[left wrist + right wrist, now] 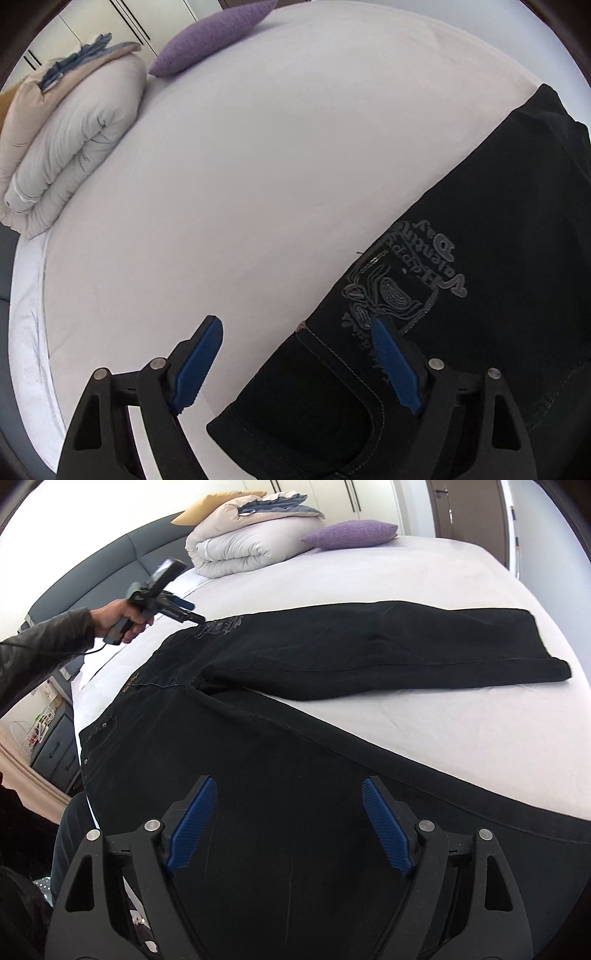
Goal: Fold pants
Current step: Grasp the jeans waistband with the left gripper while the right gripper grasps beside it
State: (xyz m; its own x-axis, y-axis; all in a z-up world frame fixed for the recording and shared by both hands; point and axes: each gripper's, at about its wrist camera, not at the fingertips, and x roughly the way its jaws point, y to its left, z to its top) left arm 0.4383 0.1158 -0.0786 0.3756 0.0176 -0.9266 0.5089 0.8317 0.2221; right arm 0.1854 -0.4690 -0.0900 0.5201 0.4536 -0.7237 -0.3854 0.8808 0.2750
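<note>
Black pants (295,709) are seen spread across the bed (424,576) only in the right view; their near leg is cut off. Left gripper (295,332) and right gripper (288,794) are held released, gripping nothing.

Left wrist view: steep downward, close above the embroidered waist corner of the black denim pants (461,280) on the white-sheeted bed (258,166). Right wrist view: shallower angle, near one leg, facing the headboard. Both share the purple knitted cushion (351,533) and folded duvet (240,542).
</note>
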